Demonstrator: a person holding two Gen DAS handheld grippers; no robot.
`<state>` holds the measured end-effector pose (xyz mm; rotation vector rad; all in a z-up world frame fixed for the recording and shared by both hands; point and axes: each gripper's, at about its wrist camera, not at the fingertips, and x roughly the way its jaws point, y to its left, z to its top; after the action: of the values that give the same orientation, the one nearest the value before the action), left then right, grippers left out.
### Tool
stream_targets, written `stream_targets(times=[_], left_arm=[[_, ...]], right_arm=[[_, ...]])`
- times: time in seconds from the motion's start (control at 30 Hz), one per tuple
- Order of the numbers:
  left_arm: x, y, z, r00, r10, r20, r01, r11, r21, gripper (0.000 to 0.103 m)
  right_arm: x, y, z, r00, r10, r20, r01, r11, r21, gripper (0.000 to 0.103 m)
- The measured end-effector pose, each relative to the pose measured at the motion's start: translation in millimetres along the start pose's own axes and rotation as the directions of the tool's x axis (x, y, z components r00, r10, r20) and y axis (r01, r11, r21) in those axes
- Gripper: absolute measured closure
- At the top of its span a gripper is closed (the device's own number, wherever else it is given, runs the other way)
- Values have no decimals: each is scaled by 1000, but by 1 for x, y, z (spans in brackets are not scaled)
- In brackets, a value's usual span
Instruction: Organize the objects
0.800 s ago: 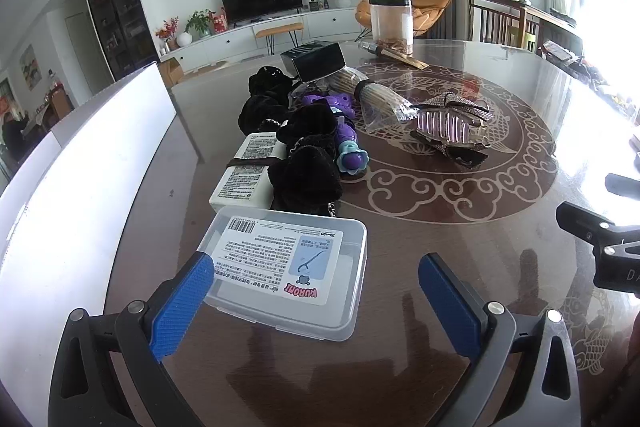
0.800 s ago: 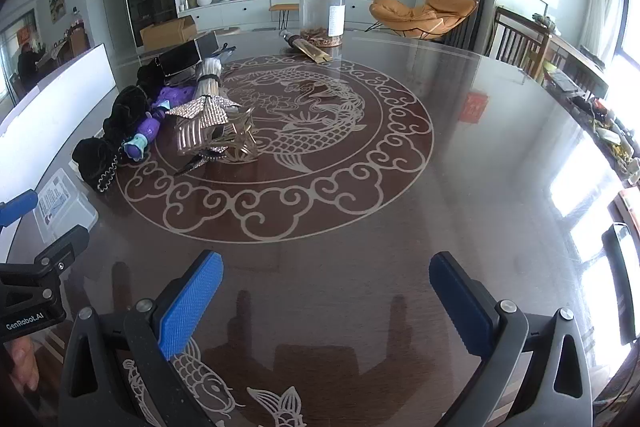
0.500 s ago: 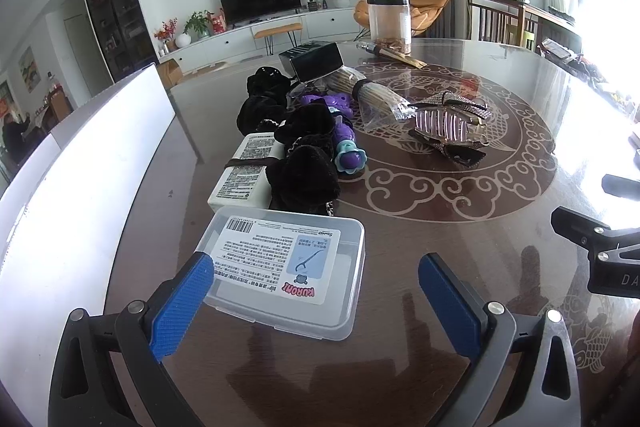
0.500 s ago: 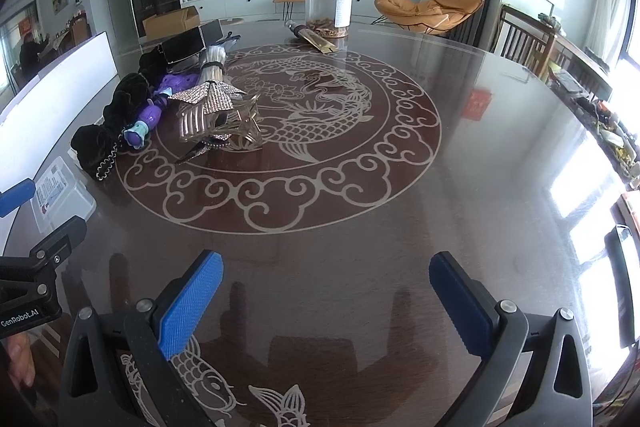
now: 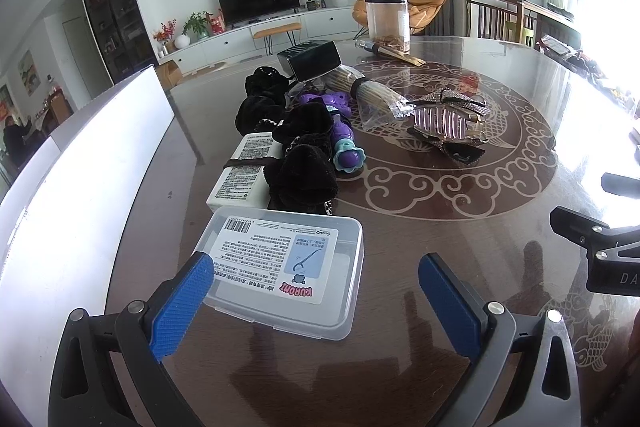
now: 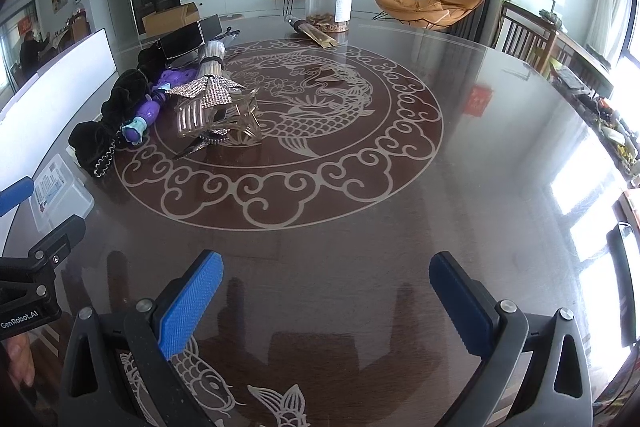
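Both claws are gaping wide, gripping nothing — the left claw (image 5: pixel 316 287) is hovering just over the clear plastic box (image 5: pixel 288 267) lying on the surface (image 5: pixel 420 227), while the right claw (image 6: pixel 326 297) is hanging above bare wood.

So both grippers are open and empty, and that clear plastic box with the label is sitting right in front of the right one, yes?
Not quite: the clear box sits in front of the left gripper, as the left wrist view shows. The right gripper has only bare table ahead of it. Both grippers are indeed open and empty.
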<state>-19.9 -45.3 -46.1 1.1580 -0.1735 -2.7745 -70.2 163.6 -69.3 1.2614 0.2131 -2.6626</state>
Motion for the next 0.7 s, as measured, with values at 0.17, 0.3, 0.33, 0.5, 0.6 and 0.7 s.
stream_targets(times=[0.17,0.3,0.33,0.5,0.6,0.7], left_arm=[[0,0,0,1000,2,-1,-2,1000,0,0],[1,0,0,1000,6,-2,-6,1000,2,0],[1,0,0,1000,7,-2,-7,1000,4,0],[2,-2,0,1000,12,-3,-12,1000,10,0],[2,-2,0,1000,13,-3,-13,1000,10,0],[3,-4,0,1000,19,-6,-19,1000,16,0]], right_arm=[[0,0,0,1000,0,0,0,1000,0,0],[0,0,0,1000,0,0,0,1000,0,0],[0,0,0,1000,0,0,0,1000,0,0],[0,0,0,1000,0,-1,0,1000,0,0],[0,0,-1,1000,0,-2,0,1000,0,0],[0,0,-1,1000,0,-2,0,1000,0,0]])
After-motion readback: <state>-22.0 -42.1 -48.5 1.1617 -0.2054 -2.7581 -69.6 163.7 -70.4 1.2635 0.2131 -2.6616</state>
